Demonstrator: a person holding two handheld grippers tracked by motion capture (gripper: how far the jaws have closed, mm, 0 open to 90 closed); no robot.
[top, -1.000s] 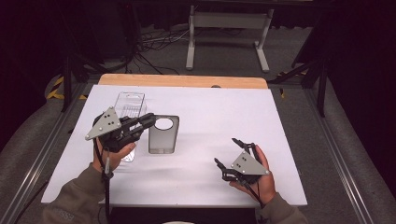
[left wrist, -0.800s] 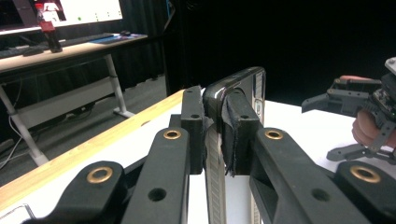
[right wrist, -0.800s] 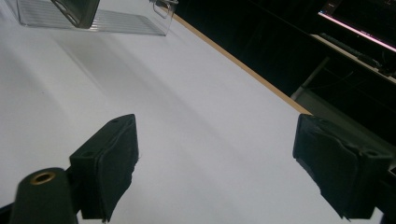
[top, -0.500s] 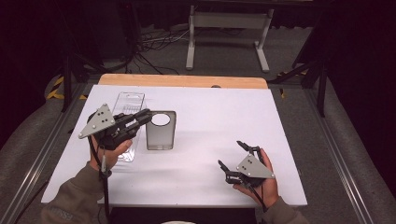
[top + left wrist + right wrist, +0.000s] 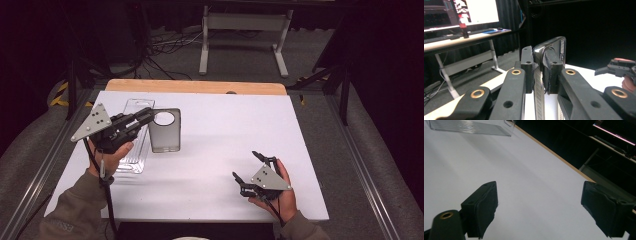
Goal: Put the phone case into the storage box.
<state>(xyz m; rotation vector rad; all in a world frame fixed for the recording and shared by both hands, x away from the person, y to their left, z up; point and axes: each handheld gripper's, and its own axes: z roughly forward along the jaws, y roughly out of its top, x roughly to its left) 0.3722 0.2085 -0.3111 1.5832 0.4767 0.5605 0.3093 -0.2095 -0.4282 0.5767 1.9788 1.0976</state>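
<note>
Two grippers are at work, and only the left gripper (image 5: 145,116) has anything in it: its jaws are pinched tight on the edge of a dark phone case (image 5: 165,130) with a round camera hole. In the left gripper view the case (image 5: 550,48) stands on edge between the pads (image 5: 550,72), rising up and away from them, so its long axis looks to run roughly in line with the jaws. From above, the case reaches out to the right of the fingertips, beside a clear plastic tray (image 5: 134,137) that lies on the white table (image 5: 225,135). The right gripper (image 5: 248,171) sits well apart near the front right of the table, jaws spread wide over bare tabletop. My judgement is that any next move falls to the left hand (image 5: 112,152), since it alone holds the case.
</note>
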